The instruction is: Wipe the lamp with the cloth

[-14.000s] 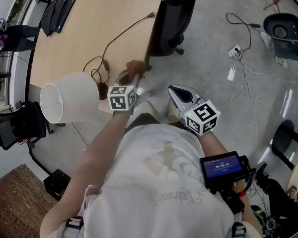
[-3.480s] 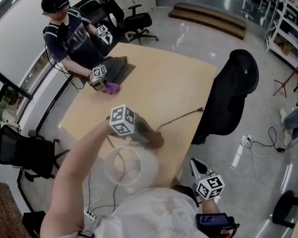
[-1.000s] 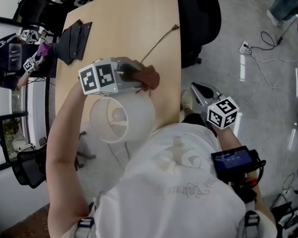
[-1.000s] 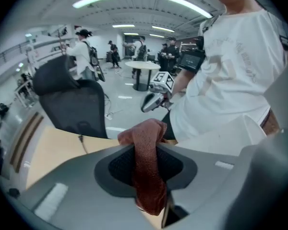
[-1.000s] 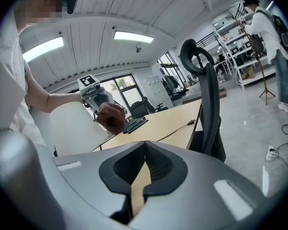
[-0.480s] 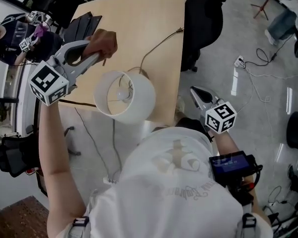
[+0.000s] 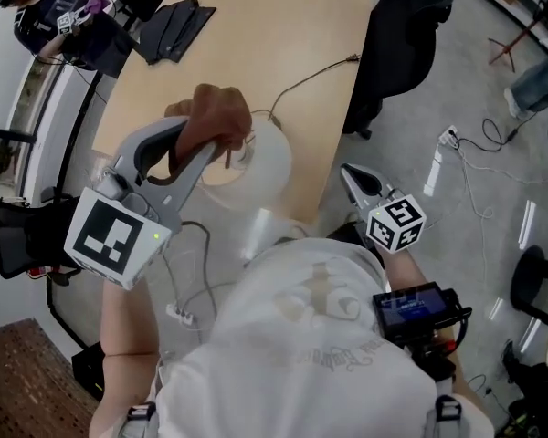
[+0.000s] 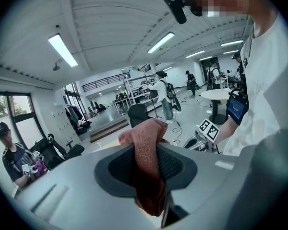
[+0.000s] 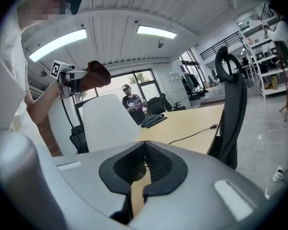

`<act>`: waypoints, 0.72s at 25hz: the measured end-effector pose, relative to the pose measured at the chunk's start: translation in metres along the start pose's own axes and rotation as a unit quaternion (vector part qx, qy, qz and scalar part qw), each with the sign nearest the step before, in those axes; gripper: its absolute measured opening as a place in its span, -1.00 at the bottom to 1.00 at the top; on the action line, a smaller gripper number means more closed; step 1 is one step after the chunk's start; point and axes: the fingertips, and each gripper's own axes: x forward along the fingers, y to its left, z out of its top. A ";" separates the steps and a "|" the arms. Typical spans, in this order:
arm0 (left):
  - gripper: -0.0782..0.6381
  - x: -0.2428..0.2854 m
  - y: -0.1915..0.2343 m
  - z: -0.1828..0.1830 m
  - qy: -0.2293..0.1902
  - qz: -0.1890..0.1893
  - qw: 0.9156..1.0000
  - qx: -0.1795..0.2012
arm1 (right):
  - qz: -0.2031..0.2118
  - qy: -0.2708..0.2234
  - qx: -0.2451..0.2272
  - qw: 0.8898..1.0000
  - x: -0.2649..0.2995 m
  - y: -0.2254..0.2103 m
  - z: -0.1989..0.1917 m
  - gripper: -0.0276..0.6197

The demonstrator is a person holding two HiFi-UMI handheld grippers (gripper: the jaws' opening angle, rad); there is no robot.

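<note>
Your left gripper [image 7: 201, 149], pinching the cloth [image 7: 212, 119], now hangs over the lamp [image 7: 270, 167] at frame centre rather than upper left of it, ready for another wipe; your right gripper [image 7: 354, 179] idles pressed together.

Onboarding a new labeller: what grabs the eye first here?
The left gripper, held up close to the head camera, shut on a reddish-brown cloth above the white lampshade at the near edge of the table. The right gripper, shut and empty, sits beside the table's corner.
</note>
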 end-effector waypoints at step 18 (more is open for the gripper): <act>-0.48 0.126 -0.081 -0.043 0.249 0.271 0.926 0.076 | 0.156 0.054 -0.006 0.986 -0.015 -0.063 0.023 -0.88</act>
